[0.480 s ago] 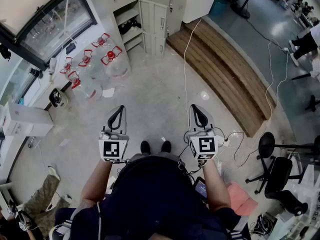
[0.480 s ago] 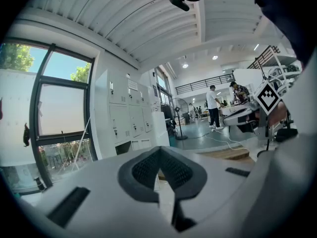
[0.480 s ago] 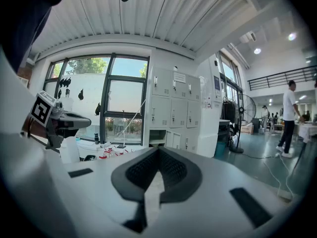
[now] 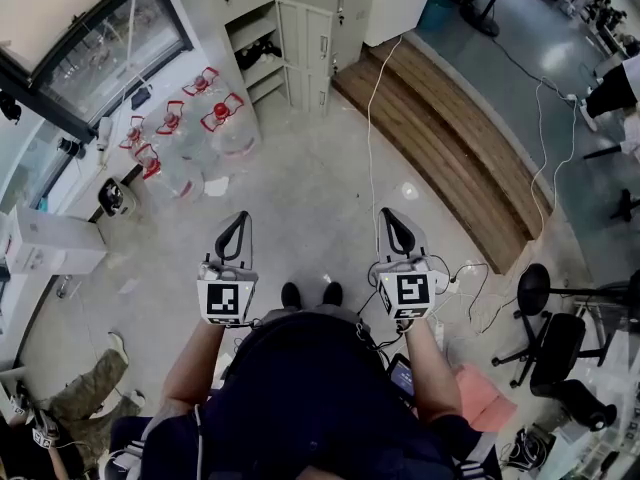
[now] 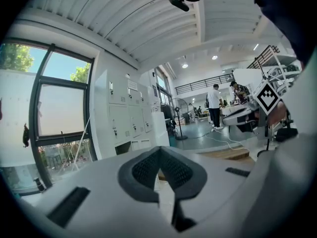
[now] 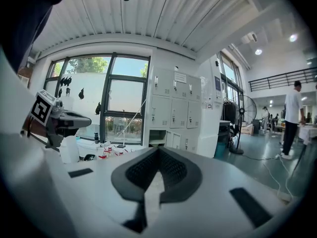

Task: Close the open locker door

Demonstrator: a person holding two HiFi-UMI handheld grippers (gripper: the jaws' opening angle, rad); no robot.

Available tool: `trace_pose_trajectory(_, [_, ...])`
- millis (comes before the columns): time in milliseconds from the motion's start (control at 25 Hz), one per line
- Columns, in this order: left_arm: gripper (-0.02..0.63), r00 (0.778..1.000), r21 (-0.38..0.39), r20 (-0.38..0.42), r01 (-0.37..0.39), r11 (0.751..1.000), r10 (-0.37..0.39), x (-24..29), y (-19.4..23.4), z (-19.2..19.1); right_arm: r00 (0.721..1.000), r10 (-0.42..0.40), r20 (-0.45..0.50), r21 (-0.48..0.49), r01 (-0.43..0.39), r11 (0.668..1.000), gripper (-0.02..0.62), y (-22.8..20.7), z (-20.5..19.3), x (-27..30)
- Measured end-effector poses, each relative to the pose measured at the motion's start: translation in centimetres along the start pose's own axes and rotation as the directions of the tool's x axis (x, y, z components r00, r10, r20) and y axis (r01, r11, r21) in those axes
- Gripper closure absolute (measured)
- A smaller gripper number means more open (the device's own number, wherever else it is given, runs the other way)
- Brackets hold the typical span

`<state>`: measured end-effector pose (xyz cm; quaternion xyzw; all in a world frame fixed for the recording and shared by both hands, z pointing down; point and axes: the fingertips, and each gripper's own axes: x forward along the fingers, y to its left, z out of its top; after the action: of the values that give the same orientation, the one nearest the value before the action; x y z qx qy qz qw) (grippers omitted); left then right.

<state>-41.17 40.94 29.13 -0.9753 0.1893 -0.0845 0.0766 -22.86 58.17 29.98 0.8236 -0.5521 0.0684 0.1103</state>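
Note:
The grey locker bank (image 4: 290,28) stands far ahead across the floor. One low compartment (image 4: 256,56) is open, showing shelves and dark items; its door (image 4: 305,38) stands beside it. My left gripper (image 4: 240,216) and right gripper (image 4: 390,213) are held side by side at waist height, far from the lockers, both shut with nothing between the jaws. In the left gripper view the left gripper (image 5: 159,150) points toward the lockers (image 5: 124,123). The right gripper view has the right gripper (image 6: 157,150) below the open compartment (image 6: 157,142).
Several water bottles with red handles (image 4: 200,118) stand left of the lockers by the window. A wooden platform (image 4: 450,138) runs along the right, with a white cable (image 4: 372,118) trailing over the floor. An office chair (image 4: 550,343) is at my right, a white box (image 4: 55,240) at my left.
Both grippers hold still. A person's leg at the lower left and a person at the right edge have shifted slightly.

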Motion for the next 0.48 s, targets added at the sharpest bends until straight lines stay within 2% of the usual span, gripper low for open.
trace_pose_trajectory(480, [0.603,1.000,0.011,-0.015,0.005,1.000,-0.004,-0.06,0.18,-0.32,0.999,-0.006,0.034,-0.016,0.006,1.000,0.595,0.00,0.50,0.02])
